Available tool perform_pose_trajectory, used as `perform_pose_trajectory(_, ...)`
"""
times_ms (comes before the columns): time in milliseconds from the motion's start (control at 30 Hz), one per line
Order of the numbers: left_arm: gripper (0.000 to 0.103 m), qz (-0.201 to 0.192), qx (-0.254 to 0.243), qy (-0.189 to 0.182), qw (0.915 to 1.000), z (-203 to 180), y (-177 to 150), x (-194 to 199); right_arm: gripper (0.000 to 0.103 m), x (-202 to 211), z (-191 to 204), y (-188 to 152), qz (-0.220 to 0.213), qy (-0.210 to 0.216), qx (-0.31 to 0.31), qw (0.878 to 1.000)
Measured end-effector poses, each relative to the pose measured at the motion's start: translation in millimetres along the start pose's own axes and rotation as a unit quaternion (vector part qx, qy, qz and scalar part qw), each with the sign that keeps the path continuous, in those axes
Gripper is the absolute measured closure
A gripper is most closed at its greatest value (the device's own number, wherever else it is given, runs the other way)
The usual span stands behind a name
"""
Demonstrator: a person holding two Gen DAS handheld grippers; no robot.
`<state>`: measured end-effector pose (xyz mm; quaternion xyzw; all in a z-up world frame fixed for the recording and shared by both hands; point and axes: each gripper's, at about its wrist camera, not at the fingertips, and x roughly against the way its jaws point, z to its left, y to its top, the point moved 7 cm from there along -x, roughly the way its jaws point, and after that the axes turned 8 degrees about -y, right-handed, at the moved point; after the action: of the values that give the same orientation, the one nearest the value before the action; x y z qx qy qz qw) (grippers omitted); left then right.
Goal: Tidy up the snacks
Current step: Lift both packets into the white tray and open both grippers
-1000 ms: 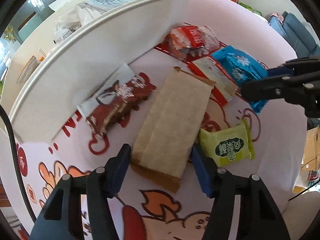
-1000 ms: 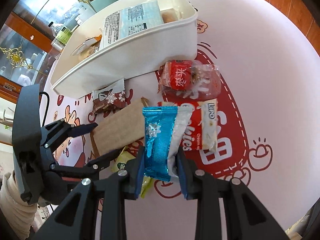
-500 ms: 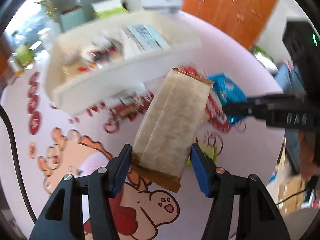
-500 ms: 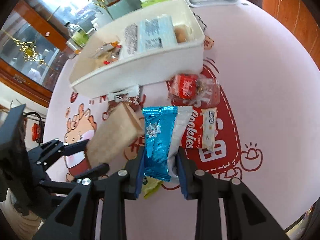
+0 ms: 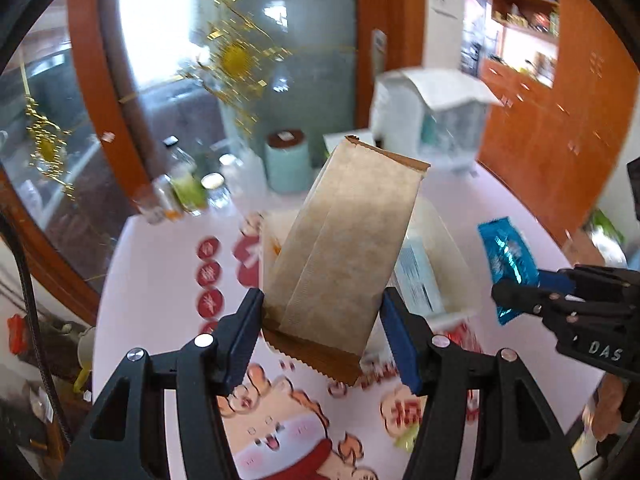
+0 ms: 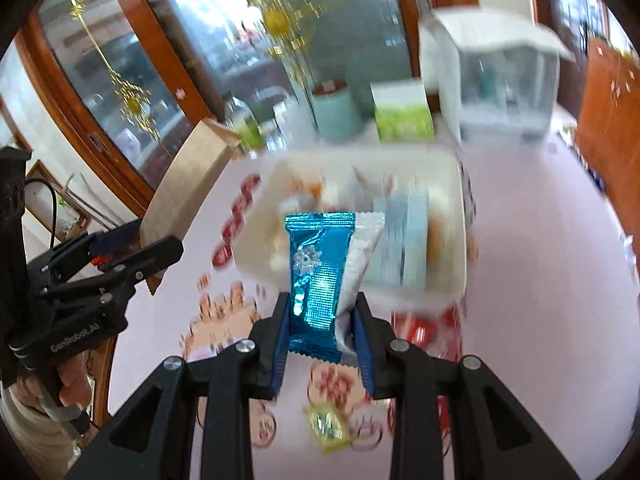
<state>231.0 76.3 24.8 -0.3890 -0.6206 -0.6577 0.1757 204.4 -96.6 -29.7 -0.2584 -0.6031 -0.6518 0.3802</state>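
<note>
Snacks being carried in both tongs right now, both up off the pink cartoon-printed surface [image 5: 160,288]. Left tongs [image 5: 322,330] are clamping the flat tan paper-look pouch with the brown crimped ends [image 5: 344,248] across its lower end, blue pads [image 5: 246,336] pressing on both side edges, pouch standing up and leaning toward the white plastic bin [image 6: 456,216]. Right tongs [image 6: 324,340] are clenching the shiny blue foil packet with the white back flap [image 6: 318,276] near its bottom seam, packet sticking up ahead of the fingers, overlapping the bin in that view. Bin is sitting on the surface ahead of both, already holding a pale blue-and-white printed pack [image 6: 400,240] and some blurred orange bits. Small yellow-green wrapped snack [image 6: 326,434] and a red wrapper [image 6: 420,334] are lying on the surface, not yet picked. Frames are motion-blurred, so edges of the bin are soft.

Doing this step well, my read: keep both grips firm since each snack is held only at one end and could swing or slip; bring each packet fully over the bin opening before releasing, not over the near wall. Tan pouch is long, so lay it along the bin's length or it may prop on the rim. Tongs are near each other, so drop one at a time, avoid clashing. Lower before letting go so nothing bounces out
</note>
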Motion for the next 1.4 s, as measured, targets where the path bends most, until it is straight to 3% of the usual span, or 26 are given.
perform_pose_trajectory(200, 0.045, -0.005, 0.027, 0.032, 0.9991, 15, 40, -18, 0.073, 6, 6, 77, -0.042, -0.019, 0.010, 0.999)
perform_pose_trajectory(433, 0.045, 0.026, 0.047, 0.051, 0.9972, 30, 44, -70, 0.073, -25, 10, 119, -0.037, -0.012, -0.017, 0.999)
perform_pose_trajectory(633, 0.040, 0.048, 0.070, 0.057, 0.9948, 46, 40, -107, 0.072, -62, 18, 125, -0.013, -0.007, -0.016, 1.000)
perform_pose_trajectory(700, 0.025, 0.057, 0.071, 0.061, 0.9940, 51, 37, -117, 0.067, -77, 20, 124, 0.001, 0.005, -0.017, 1.000)
perform_pose_trajectory(733, 0.015, 0.062, 0.072, 0.058, 0.9939, 52, 35, -120, 0.060, -81, 21, 123, 0.007, 0.010, -0.021, 1.000)
perform_pose_trajectory(767, 0.014, 0.067, 0.073, 0.055, 0.9936, 53, 32, -123, 0.056, -87, 21, 121, 0.014, 0.016, -0.028, 0.999)
perform_pose_trajectory(1067, 0.014, 0.076, 0.115, 0.051, 0.9891, 76, 15, -125, 0.054, -104, 16, 103, 0.039, 0.010, -0.028, 0.999)
perform_pose_trajectory(1400, 0.014, 0.051, 0.107, 0.057, 0.9913, 67, 16, -97, 0.054, -81, 19, 92, 0.027, 0.001, -0.007, 1.000)
